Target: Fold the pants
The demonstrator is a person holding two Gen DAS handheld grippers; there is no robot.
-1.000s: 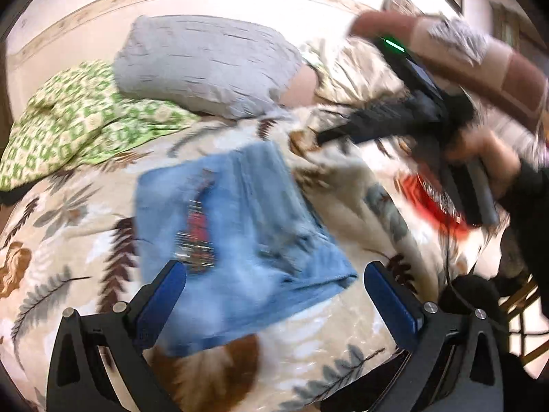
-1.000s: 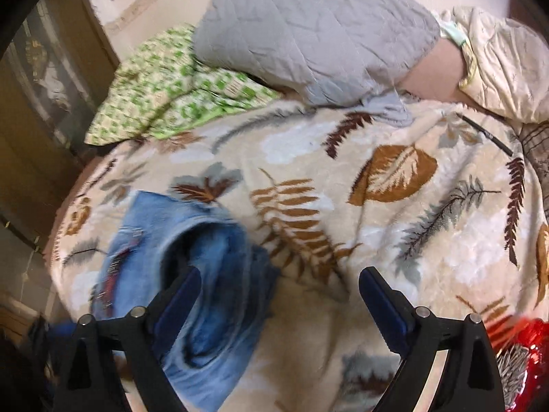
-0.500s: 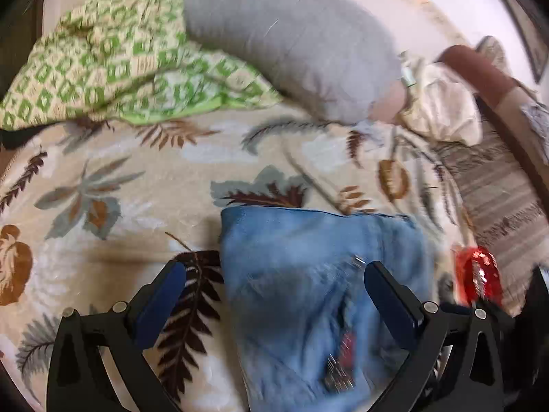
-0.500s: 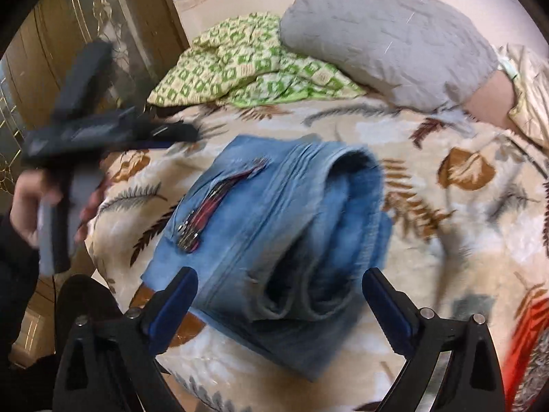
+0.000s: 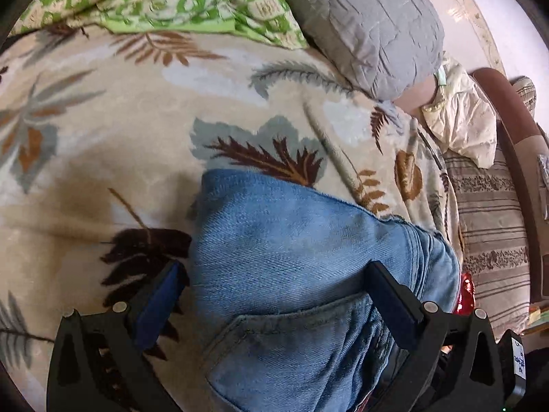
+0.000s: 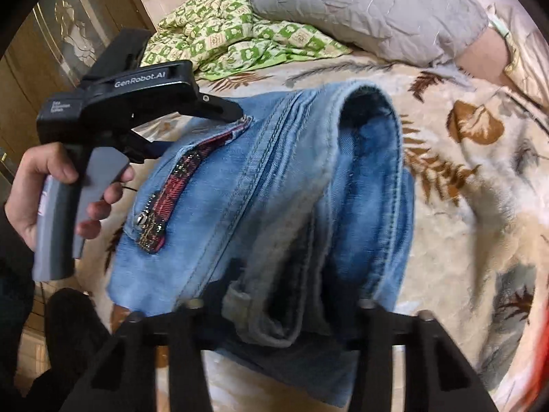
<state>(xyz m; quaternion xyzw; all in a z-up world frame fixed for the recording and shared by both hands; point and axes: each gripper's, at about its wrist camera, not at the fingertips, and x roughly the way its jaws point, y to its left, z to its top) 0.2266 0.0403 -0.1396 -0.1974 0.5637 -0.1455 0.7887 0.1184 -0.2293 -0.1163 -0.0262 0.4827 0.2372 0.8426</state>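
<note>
Pants (image 6: 274,206) are lying on the bed (image 6: 480,189) already folded into a thick bundle, so little is remaining. Your right gripper (image 6: 278,304) is closing its fingers on the near edge, while your left gripper (image 5: 274,298) is narrowing its spread fingers over the other end.

Bare blanket (image 5: 103,144) left of jeans (image 5: 291,257); pillow (image 5: 370,24) blocks behind

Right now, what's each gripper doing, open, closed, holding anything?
Left gripper: open, closing a little, straddling the jeans, not gripping.
Right gripper: closing on the jeans' folded edge; whether it grips yet cannot be told.
</note>
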